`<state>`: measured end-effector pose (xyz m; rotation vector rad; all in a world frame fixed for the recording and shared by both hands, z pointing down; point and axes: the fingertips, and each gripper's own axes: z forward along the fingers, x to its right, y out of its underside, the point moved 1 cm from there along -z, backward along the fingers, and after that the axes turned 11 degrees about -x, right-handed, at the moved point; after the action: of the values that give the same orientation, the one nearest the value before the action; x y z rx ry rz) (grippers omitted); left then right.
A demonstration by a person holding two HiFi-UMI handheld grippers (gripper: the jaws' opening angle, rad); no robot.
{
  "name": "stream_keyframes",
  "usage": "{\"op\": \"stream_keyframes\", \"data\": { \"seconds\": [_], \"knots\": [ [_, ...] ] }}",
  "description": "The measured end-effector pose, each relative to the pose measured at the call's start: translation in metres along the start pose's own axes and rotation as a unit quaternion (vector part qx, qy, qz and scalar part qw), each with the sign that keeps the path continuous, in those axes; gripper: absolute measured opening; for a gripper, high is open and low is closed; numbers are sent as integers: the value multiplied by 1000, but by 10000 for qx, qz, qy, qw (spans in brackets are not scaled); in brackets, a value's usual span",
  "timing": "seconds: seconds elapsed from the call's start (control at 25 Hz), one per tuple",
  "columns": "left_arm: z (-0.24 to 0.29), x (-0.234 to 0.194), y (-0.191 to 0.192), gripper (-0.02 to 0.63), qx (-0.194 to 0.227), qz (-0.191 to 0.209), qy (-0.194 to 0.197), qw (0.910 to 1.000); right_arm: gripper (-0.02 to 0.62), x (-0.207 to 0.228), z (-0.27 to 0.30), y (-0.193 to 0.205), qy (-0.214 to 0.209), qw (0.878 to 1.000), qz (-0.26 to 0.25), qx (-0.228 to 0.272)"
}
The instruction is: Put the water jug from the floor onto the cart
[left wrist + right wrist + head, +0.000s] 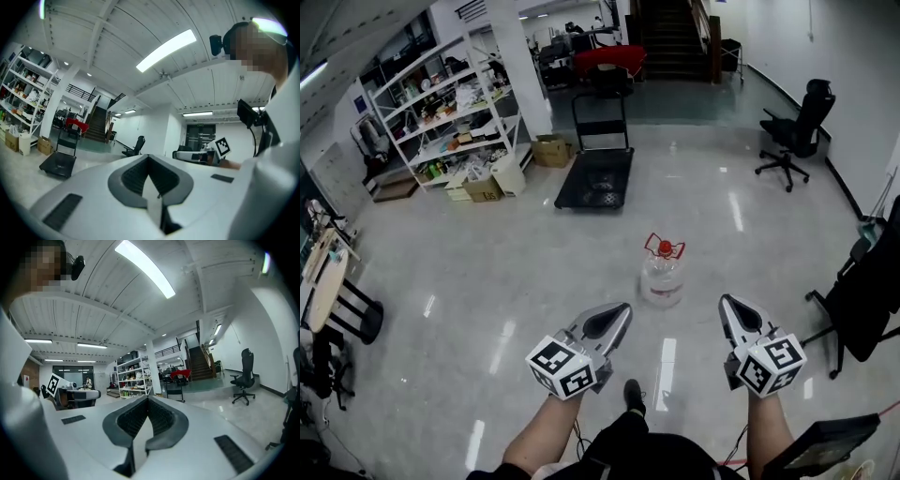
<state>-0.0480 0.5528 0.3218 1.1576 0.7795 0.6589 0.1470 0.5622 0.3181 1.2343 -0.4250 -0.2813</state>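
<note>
A glossy pale grey stone floor [487, 272] reflects the long white ceiling light strips [166, 49]. At the left stands a white metal shelving unit [441, 112] crowded with goods, brown cardboard boxes [549, 150] beside a white square pillar [525, 66]. A dark staircase [673, 37] rises at the far end; a black swivel office chair [795, 131] stands near the right wall.

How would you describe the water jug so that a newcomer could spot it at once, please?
From the staircase at the far end, come forward past the flat black cart. The water jug stands alone on the glossy floor: clear, with a red top.
</note>
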Motion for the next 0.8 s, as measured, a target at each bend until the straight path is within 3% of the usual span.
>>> {"op": "stream_keyframes", "data": {
  "seconds": [0.4, 0.72, 0.8],
  "knots": [
    [86, -168, -44, -9, -56, 103, 287, 9995, -5, 58, 171, -47, 248, 9995, 126, -165],
    [163, -227, -60, -9, -213, -5, 662, 9976, -5, 118, 251, -75, 266, 9989, 177, -331],
    [185, -241, -66, -9, -233, 38, 605, 9979, -5, 135, 271, -80, 217, 9990, 137, -372]
  ]
}}
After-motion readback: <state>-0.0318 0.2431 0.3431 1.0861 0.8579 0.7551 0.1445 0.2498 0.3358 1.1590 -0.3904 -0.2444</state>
